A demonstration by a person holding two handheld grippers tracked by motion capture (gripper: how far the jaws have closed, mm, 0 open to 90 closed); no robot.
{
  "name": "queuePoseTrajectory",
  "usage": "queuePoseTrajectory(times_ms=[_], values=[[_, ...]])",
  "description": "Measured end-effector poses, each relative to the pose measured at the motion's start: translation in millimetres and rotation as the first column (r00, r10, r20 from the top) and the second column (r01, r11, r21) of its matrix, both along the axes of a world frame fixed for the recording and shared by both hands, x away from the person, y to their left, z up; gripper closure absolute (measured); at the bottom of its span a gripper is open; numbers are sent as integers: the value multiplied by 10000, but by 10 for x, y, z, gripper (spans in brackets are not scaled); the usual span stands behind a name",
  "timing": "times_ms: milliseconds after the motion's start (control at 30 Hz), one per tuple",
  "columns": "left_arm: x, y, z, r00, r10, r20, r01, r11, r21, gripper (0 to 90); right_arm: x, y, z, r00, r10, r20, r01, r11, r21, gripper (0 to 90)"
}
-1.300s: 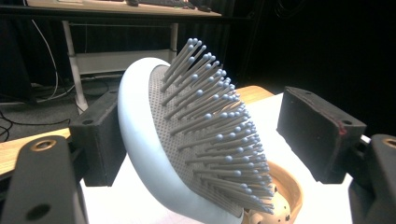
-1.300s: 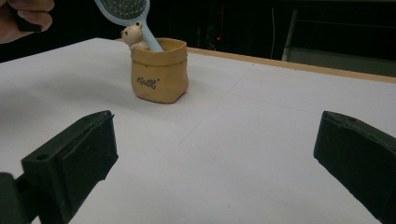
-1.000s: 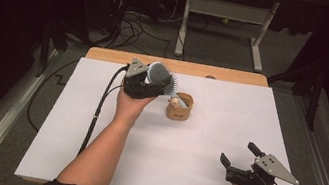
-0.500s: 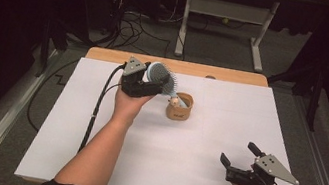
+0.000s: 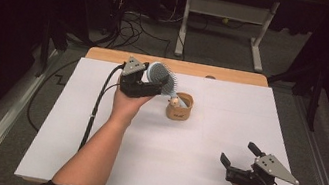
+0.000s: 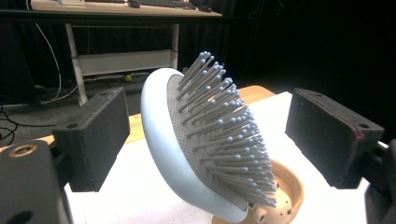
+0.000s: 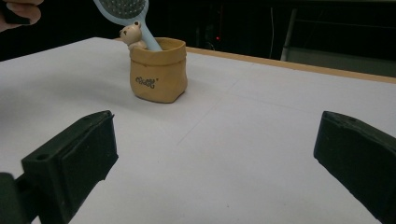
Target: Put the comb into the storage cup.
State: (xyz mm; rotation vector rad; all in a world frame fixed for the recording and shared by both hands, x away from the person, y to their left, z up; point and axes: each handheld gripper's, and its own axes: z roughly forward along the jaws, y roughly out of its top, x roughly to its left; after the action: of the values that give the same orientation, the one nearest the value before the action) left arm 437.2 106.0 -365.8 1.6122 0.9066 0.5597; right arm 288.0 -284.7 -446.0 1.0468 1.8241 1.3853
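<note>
The left gripper (image 5: 153, 86) is spreading its jaws, released either side of the blue hairbrush (image 6: 205, 144), whose handle is leaning in the tan pouch (image 5: 180, 106) just beyond, while the right gripper (image 5: 238, 159) is resting agape, well apart on the white table (image 5: 250, 112)

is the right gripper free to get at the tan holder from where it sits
Probably yes: the right gripper is open, and bare white table lies between it and the tan holder. The hairbrush leans away toward the left gripper.
</note>
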Motion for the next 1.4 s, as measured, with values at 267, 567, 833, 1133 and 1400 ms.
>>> queuePoseTrajectory(times_ms=[267,567,833,1133,1400], values=[[-27,56,-14,10000,1,-88,0,10000,54,114,-6,8,3,10000,-3,-60,3,10000,-3,0],[-105,139,-29,9999,-66,-88,67,9999,104,64,-1,11,1,10000,4,-23,-4,10000,-81,0],[-186,227,-99,9997,-167,-157,171,9995,251,31,-8,24,5,10000,-1,-16,1,9999,-104,0],[-321,373,-262,9996,-265,-85,268,9990,368,24,-6,33,3,10000,-9,-20,9,10000,-80,0],[-479,490,-453,9991,-426,-59,427,9987,282,19,-11,33,4,10000,-48,7,48,10000,-77,0]])
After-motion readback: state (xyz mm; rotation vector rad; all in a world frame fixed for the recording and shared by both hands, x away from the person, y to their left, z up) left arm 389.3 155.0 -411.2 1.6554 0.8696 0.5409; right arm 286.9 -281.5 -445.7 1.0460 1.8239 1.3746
